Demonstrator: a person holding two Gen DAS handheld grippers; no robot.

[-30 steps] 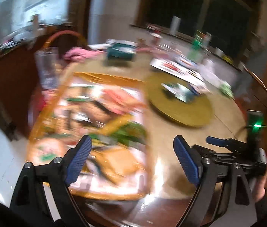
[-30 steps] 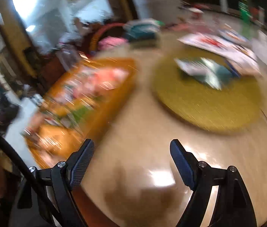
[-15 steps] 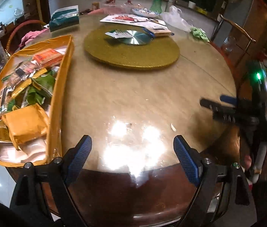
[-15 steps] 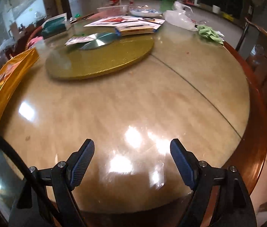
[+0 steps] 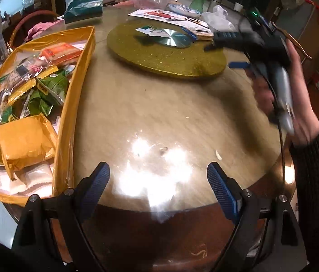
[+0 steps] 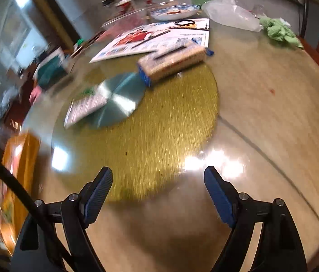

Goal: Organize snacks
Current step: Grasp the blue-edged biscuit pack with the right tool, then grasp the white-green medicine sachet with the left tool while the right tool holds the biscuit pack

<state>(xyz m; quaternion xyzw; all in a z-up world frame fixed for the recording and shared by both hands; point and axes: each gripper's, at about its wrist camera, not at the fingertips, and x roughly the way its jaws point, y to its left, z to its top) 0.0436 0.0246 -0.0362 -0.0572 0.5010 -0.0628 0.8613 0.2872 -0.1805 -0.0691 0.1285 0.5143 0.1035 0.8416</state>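
- We see the shallow golden-yellow tray [image 5: 77,83] at the left edge of the round glossy beige table [image 5: 170,113], packed with snack packets: a large orange-wrapped packet [image 5: 23,140] nearest us, green packets [image 5: 50,90] in the middle, an orange-red packet [image 5: 62,52] at the far end.
- Beside the tray lies the round glittery gold turntable [image 5: 166,56], bearing a shiny silver disc [image 5: 173,40]; a printed poster [image 6: 159,38] lies behind.
- The tray's long axis runs from the near table edge away towards the far side.
- Our left gripper [image 5: 158,179] stands spread and empty over bare tabletop; our right gripper [image 6: 158,187] is spread too, nothing between its fingers.
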